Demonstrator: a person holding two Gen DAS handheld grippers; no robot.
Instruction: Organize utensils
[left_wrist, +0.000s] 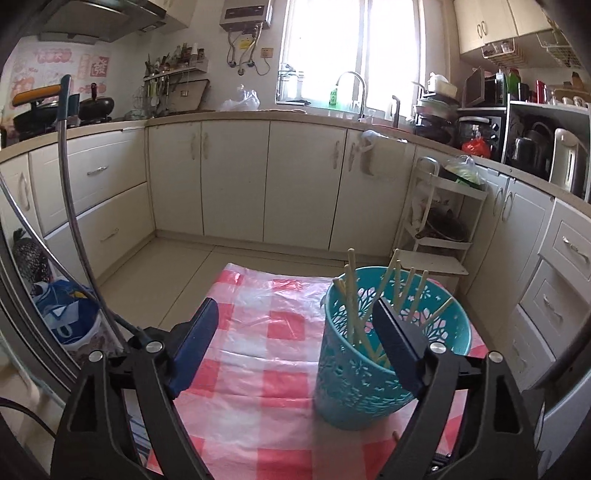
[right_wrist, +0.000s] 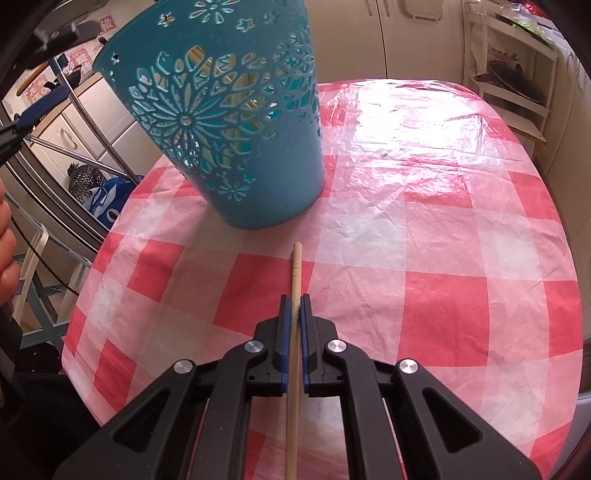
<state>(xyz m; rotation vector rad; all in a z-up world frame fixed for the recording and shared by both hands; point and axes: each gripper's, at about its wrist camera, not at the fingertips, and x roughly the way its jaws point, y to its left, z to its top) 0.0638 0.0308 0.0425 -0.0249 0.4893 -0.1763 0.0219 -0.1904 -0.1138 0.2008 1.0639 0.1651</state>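
at lower centre of the right wrist view, the right gripper (right_wrist: 294, 306) clamps a smooth round wooden chopstick (right_wrist: 295, 275) over the glossy checked tablecloth (right_wrist: 424, 236); the perforated teal basket (right_wrist: 236, 122) of chopsticks stands upper left. the left gripper (left_wrist: 295, 321) gapes wide.

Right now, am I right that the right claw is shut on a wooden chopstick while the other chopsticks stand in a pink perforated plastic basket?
Nearly: the perforated plastic basket is teal, not pink, as the right wrist view shows. The right claw is indeed shut on the wooden chopstick.
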